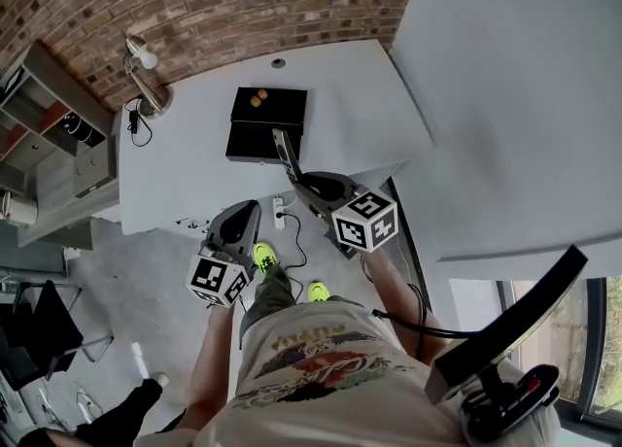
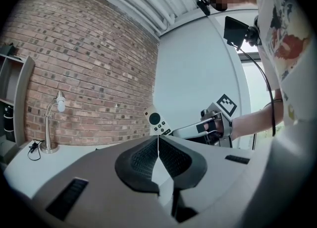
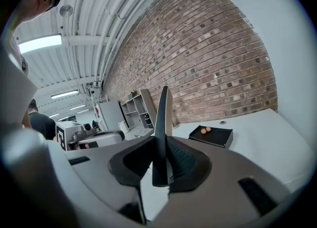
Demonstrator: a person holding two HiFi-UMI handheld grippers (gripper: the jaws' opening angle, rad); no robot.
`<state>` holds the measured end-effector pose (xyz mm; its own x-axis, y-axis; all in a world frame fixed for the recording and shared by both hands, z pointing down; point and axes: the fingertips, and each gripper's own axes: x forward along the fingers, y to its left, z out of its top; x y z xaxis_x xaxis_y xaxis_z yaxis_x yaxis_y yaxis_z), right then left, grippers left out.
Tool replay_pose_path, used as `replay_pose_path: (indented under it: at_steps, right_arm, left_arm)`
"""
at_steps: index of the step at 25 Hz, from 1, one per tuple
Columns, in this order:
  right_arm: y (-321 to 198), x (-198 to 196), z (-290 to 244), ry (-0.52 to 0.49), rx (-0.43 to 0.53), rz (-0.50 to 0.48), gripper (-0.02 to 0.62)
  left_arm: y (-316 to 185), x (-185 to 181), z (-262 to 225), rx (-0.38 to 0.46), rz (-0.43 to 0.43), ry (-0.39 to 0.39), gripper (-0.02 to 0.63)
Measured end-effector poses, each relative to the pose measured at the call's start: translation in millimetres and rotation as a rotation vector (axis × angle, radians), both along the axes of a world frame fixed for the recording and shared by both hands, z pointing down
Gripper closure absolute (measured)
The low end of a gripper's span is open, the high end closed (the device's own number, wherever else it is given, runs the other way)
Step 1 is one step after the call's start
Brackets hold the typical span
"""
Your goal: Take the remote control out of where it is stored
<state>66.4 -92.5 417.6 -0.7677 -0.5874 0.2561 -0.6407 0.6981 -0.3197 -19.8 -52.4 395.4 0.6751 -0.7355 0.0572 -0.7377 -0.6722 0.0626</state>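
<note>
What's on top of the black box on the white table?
Two small orange-brown round things sit near a corner of the black box; the rest of its top looks bare. Its inside cannot be seen.

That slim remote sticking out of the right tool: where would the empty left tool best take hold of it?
Probably its free button end: the remote sticks out past the right tool, which pinches its other end. The left tool, now shut, should open and come in from that free tip, pads on the two broad flat faces.

blocked: black box centre, lamp far-left corner | free: table round the box
</note>
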Motion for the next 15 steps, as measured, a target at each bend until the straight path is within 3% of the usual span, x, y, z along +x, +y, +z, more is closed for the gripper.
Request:
replay_pose_path:
  at_steps: [15]
  right_arm:
    - [73.4, 24.9, 2.8, -0.04, -0.011, -0.025, 0.511]
  left_arm:
    - [81.8, 19.5, -0.3, -0.004, -0.057, -0.016, 0.598]
